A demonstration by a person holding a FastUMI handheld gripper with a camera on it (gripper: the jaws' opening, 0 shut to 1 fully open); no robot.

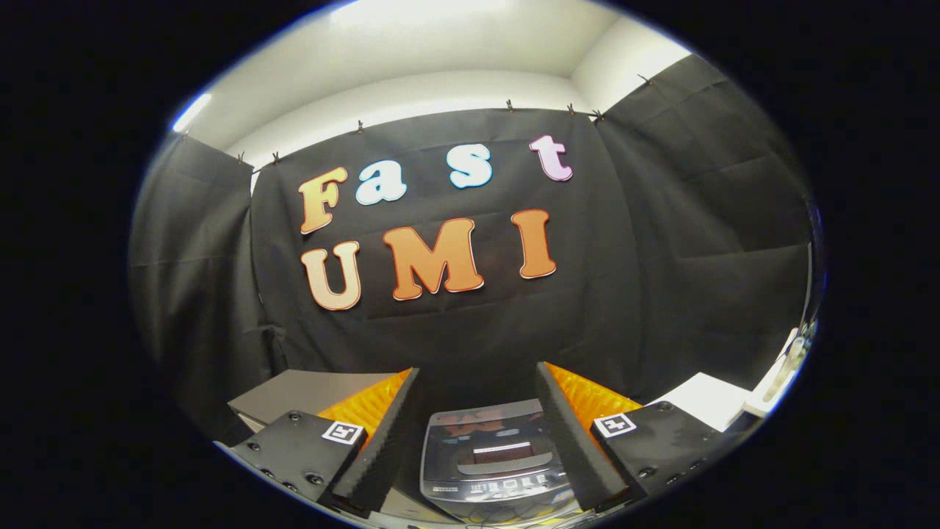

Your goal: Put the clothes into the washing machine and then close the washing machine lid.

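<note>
Hovering open gripper (477, 382) frames washing machine (490, 459), lid seemingly shut.

The washing machine (493, 459) has a glossy, reflective lid (488, 433) of smooth plastic, the claw (477, 433) fingers' inner faces look ribbed and matt, and the booth wall (683, 242) is creased matt cloth

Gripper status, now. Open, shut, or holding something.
Gripper: open, holding nothing; its fingers stand apart above the washing machine, whose lid looks closed.
</note>
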